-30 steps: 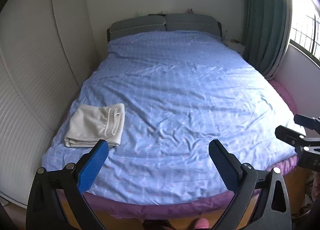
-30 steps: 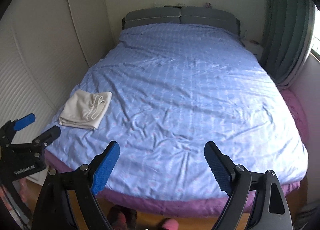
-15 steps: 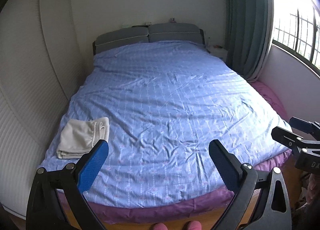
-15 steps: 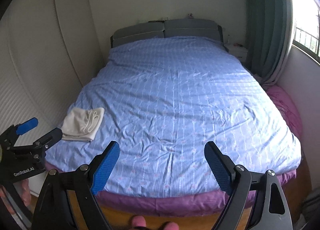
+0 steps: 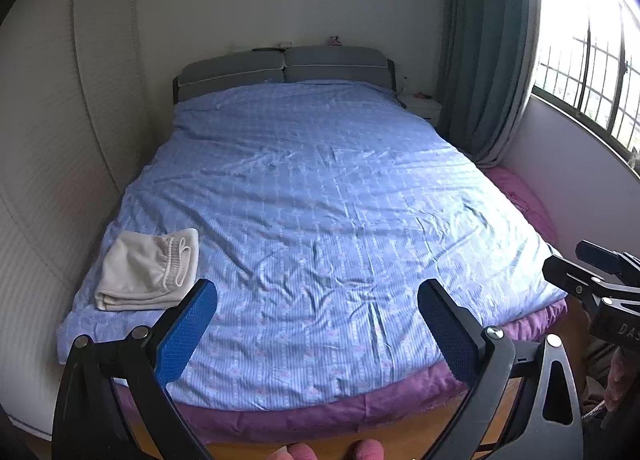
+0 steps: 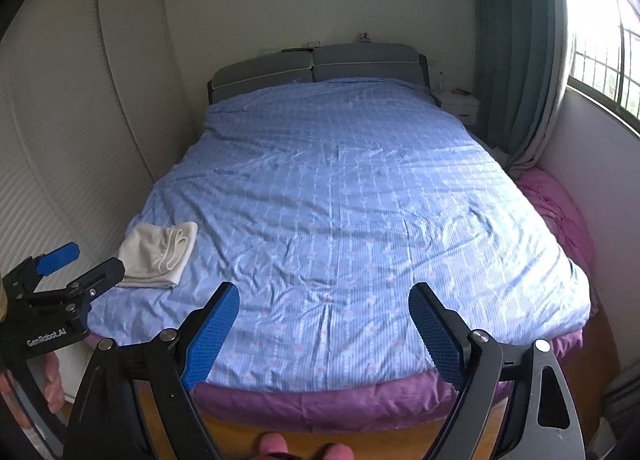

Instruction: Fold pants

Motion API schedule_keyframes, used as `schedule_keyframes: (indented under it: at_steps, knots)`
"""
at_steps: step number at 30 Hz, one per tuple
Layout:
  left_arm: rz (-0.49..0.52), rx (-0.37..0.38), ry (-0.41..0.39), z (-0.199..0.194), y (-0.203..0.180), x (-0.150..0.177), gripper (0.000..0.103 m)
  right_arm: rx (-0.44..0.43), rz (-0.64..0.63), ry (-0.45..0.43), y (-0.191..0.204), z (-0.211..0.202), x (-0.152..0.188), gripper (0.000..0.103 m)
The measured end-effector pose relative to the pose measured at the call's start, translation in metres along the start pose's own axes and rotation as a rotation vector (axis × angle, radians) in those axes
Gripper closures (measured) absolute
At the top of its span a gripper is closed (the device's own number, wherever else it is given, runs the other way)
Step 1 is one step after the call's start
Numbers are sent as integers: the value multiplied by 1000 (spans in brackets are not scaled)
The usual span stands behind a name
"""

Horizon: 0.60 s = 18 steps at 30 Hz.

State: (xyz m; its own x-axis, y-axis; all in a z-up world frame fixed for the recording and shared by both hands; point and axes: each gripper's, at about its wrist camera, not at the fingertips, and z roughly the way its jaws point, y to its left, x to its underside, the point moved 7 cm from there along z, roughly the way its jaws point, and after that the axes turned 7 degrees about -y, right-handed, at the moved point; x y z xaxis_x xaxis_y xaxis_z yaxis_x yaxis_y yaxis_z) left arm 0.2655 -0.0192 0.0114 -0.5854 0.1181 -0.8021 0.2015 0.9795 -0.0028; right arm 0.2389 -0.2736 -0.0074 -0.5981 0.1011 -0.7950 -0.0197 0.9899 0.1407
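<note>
The cream pants point(image 5: 148, 270) point(image 6: 160, 254) lie folded in a small stack on the near left corner of the blue bedspread point(image 5: 320, 220) point(image 6: 340, 200). My left gripper point(image 5: 318, 300) hangs open past the foot of the bed, to the right of the stack, nothing between its blue pads. My right gripper point(image 6: 324, 300) is open too, over the foot of the bed at its middle, holding nothing. Each gripper shows at the edge of the other's view: the right one point(image 5: 592, 272), the left one point(image 6: 72, 268).
A white wardrobe point(image 5: 60, 140) lines the left side of the bed. A grey headboard point(image 5: 284, 68) is at the far end, a nightstand point(image 6: 460, 104), curtain point(image 5: 488, 60) and window point(image 5: 592, 68) on the right. Purple sheet point(image 6: 320, 400) hangs at the foot; toes in pink point(image 6: 276, 446) below.
Both grippers have pulled back and up from the bed; the folded pants now sit farther off, and more of the room and window shows. Jaws stayed open.
</note>
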Motion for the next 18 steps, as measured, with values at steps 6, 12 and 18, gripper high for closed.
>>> schedule_keyframes:
  at_steps: [6, 12, 18]
  knots:
    - [27, -1, -14, -4, -10, -3, 0, -2, -1, 1, -2, -3, 1, 16]
    - [42, 2, -13, -5, -19, -3, 0, -1, 6, 4, -2, -5, 2, 16]
    - [50, 8, -17, -5, -26, -3, 0, 12, 7, 4, -4, -7, 4, 16]
